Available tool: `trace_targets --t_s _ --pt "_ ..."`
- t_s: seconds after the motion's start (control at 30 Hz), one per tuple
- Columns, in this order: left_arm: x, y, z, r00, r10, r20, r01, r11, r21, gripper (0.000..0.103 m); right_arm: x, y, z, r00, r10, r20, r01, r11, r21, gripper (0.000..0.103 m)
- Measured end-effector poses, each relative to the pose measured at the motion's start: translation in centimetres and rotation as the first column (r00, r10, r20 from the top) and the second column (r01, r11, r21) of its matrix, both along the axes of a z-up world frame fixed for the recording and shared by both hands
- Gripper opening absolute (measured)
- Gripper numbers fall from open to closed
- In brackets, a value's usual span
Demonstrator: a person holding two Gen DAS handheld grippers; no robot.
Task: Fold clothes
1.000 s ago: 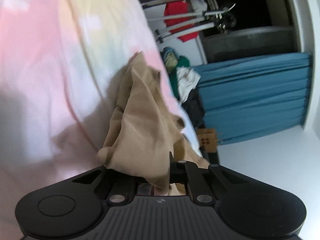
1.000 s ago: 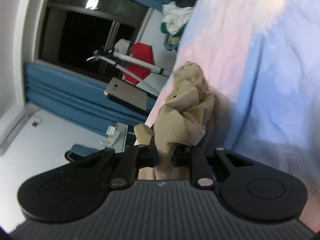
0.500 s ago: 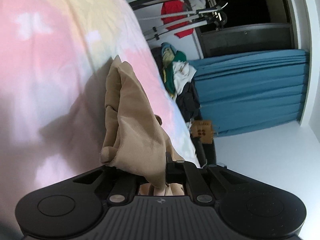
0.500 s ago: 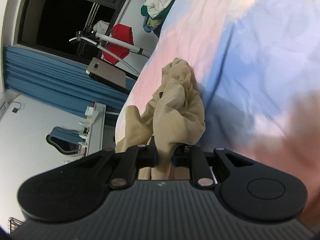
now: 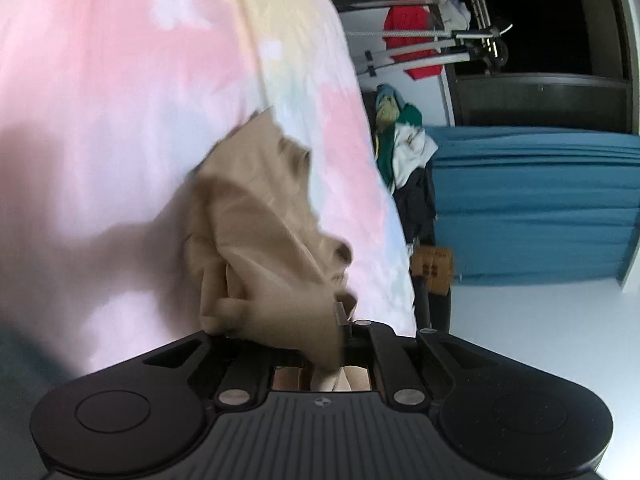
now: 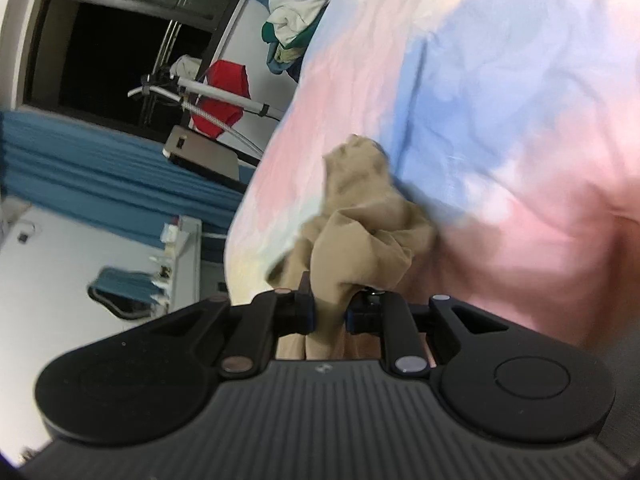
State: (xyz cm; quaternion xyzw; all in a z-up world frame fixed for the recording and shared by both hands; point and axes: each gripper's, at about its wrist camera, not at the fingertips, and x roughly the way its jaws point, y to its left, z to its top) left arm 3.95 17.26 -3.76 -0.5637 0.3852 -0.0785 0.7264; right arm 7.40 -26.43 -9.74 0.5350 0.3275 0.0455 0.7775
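A crumpled tan garment (image 5: 260,240) hangs bunched over the pastel tie-dye bedsheet (image 5: 120,100). My left gripper (image 5: 320,356) is shut on one part of it; the cloth drapes over the fingers and hides the left one. In the right wrist view the same tan garment (image 6: 360,232) is pinched in my right gripper (image 6: 330,312), which is shut on it, above the bedsheet (image 6: 500,100). Both views are tilted and blurred.
A pile of mixed clothes (image 5: 400,140) lies at the bed's far end, also in the right wrist view (image 6: 292,32). A drying rack with a red garment (image 5: 416,52) stands before a dark window. Blue curtains (image 5: 540,200) hang beyond. A cardboard box (image 5: 434,268) sits on the floor.
Both grippers keep their hold on the tan garment. Both views have swung, and the cloth has shifted and bunched closer to the fingers, now blurred by motion.
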Motion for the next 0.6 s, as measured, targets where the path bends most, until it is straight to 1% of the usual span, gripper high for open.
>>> trace_targets --t_s 0.13,0.23,0.3,0.33,0.4,0.47,0.53,0.6 --pt "6.6 -0.6 0.5 0.999 0.036 -0.025 -0.035 0.999 0.028 0.01 6.4 0.2 0.4 0.999 -0.032 -0.03 0.034 0.998 0.048 0.018" --pt "11.8 -0.6 0.0 0.998 0.042 -0.044 -0.039 0.997 0.067 0.01 11.3 0.2 -0.5 0.995 -0.056 -0.085 0.063 0.995 0.074 0.018" --pt "15.3 -0.5 -0.9 0.998 0.022 -0.051 -0.017 0.995 0.093 0.015 14.1 0.0 -1.4 0.991 -0.062 -0.117 0.072 0.994 0.079 0.018" --pt "16.8 -0.4 -1.4 0.999 0.01 -0.052 -0.005 0.994 0.106 0.015 15.5 0.0 -2.1 0.989 -0.061 -0.131 0.071 0.994 0.079 0.018" --pt "19.1 -0.3 -2.9 0.999 -0.009 -0.044 0.014 0.992 0.124 0.017 18.3 -0.1 -3.6 0.985 -0.057 -0.16 0.07 0.994 0.078 0.019" --pt "21.0 -0.2 -4.7 0.999 -0.025 -0.035 0.029 0.991 0.134 0.018 20.2 -0.1 -5.3 0.981 -0.054 -0.184 0.067 0.996 0.062 0.019" --pt "22.3 -0.3 -6.3 0.998 -0.04 -0.043 0.046 0.987 0.152 0.018 21.7 0.3 -6.6 0.981 -0.039 -0.191 0.044 0.999 0.019 0.02" --pt "23.4 -0.4 -7.3 0.997 -0.063 -0.042 0.07 0.981 0.179 0.018 22.5 0.7 -6.9 0.984 -0.014 -0.178 0.012 1.0 -0.012 0.021"
